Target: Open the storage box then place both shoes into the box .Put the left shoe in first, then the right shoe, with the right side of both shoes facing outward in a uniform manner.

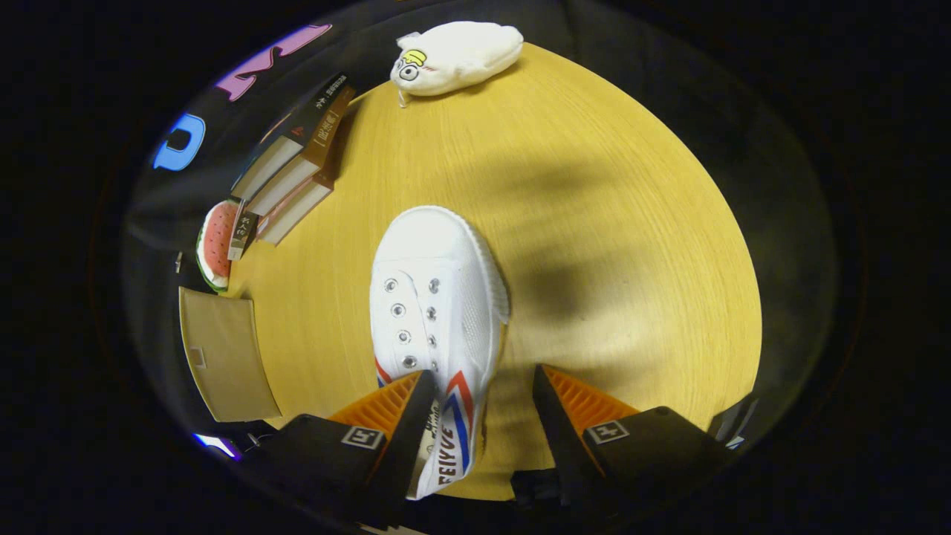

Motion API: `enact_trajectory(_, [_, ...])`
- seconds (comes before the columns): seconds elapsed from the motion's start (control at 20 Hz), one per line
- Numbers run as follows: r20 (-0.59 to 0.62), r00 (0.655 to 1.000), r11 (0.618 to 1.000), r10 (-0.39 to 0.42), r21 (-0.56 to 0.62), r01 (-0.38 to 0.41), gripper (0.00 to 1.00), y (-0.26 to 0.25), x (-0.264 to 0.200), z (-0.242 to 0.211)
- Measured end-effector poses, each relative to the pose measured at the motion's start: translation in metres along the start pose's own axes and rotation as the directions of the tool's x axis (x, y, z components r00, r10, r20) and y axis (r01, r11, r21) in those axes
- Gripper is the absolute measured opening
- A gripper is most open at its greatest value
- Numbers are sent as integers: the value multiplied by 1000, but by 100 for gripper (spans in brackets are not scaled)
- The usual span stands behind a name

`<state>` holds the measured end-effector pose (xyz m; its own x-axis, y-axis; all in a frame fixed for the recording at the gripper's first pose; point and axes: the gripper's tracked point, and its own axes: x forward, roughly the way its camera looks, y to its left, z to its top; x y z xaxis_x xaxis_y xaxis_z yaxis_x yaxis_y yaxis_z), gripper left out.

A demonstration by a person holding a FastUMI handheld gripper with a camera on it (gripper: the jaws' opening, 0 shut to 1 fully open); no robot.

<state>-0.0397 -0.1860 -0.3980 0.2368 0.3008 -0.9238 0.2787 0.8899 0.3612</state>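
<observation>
Gripper (pixel 481 386): fingers spread wide, nothing pinched; a gap of bare table shows between the shoe and the right finger.
Left finger (pixel 405 416): lies over the shoe's heel end, at the top opening; contact likely but cannot tell for sure.
Right finger (pixel 568 412): apart from the shoe, over bare wood.
Shoe (pixel 435 305): white canvas, upright on its sole on the table, toe pointing away from the gripper; heel end between the fingers, nearer the left one. Red and blue stripes on the side wall facing the right finger. Metal eyelets in two rows, no laces seen.
Table (pixel 594 223): round, pale wood grain; a broad soft shadow lies right of the shoe.
Flap (pixel 223 357): tan, flat panel at the table's left rim, beside the left finger; whether it belongs to the box, cannot tell.
Watermelon slice (pixel 215 245): toy-like, just beyond the flap, at the rim.
Books (pixel 293 160): a few, stacked, beyond the slice, spines up.
Pouch (pixel 457 56): white, soft, cartoon face on it; at the far rim, well apart from the shoe.
</observation>
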Motion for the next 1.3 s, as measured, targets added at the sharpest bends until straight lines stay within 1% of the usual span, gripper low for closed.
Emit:
enact_trajectory(0.05, [-3, 1000, 999, -21, 36, 21, 67, -1, 0, 0])
enact_trajectory(0.1, [-4, 1000, 998, -26, 50, 26, 52, 1, 2, 1])
enact_trajectory(0.2, [-7, 1000, 999, -4, 52, 5, 50, -1, -1, 0])
enact_trajectory(0.25, [-5, 1000, 996, 9, 92, -8, 45, -1, -4, 1])
enact_trajectory(0.3, [2, 1000, 988, 21, 151, -21, 34, -1, -5, 1])
enact_trajectory(0.35, [4, 999, 983, 41, 177, -41, 26, -1, -5, 3])
enact_trajectory(0.4, [5, 998, 983, 58, 172, -58, 16, 0, -5, 1])
enact_trajectory(0.45, [16, 998, 981, 65, 182, -67, 16, 2, -5, 0])
enact_trajectory(0.5, [17, 998, 982, 69, 177, -71, 12, 5, -9, -4])
enact_trajectory(0.75, [26, 994, 969, 111, 218, -114, 12, 43, -26, -14])
enact_trajectory(0.9, [45, 991, 969, 129, 208, -136, 12, 77, -45, -13])
enact_trajectory(1.15, [81, 983, 971, 165, 159, -177, 12, 158, -76, -14])
enact_trajectory(1.3, [94, 977, 971, 192, 128, -203, 11, 218, -88, -16])
